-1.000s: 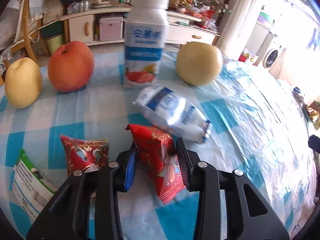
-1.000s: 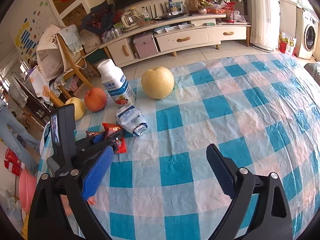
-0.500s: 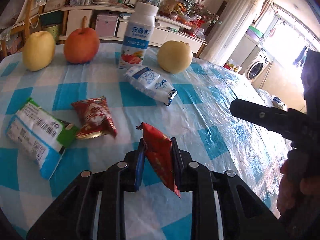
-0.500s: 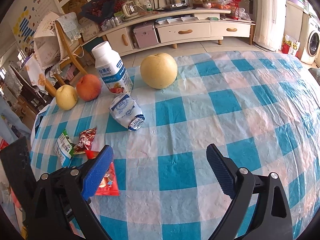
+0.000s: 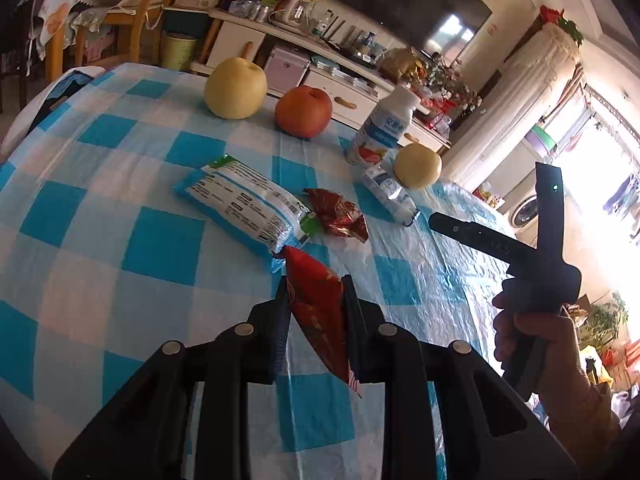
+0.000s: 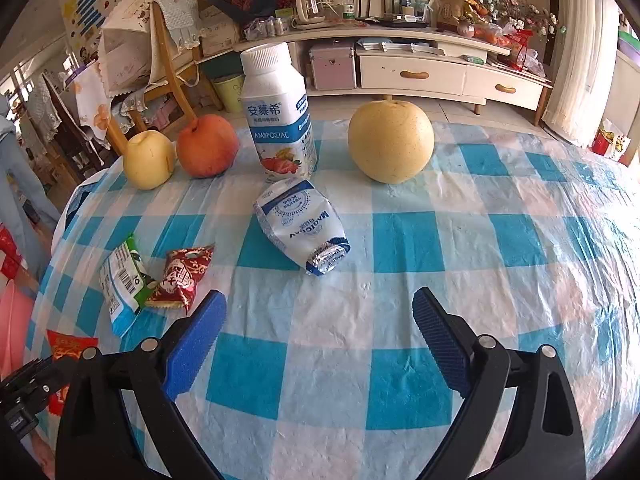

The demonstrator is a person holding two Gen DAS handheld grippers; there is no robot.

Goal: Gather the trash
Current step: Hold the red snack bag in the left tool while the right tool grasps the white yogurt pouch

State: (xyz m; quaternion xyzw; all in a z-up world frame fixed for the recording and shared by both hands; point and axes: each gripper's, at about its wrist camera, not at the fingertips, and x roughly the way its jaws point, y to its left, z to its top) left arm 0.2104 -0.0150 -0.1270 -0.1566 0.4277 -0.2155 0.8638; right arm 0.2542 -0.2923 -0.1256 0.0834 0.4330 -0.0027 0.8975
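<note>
Left gripper (image 5: 316,312) clamped on a red wrapper (image 5: 318,304), lifted clear of the table (image 5: 120,264); right gripper (image 6: 316,336) wide, empty; beyond its fingers, a white pouch (image 6: 302,230); next, presumably, binning the wrapper.

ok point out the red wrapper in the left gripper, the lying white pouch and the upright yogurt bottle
red wrapper (image 5: 318,312), left wrist view, middle of the pack between the fingers
white pouch (image 6: 298,226), right wrist view, printed face
yogurt bottle (image 6: 278,120), right wrist view, label

On the checked tablecloth (image 6: 500,248), an upright yogurt bottle (image 6: 278,120) is seen at 12 o'clock, with a red apple (image 6: 207,146) and small pear (image 6: 148,160) at 10, and a large pear (image 6: 391,142) at 1.
</note>
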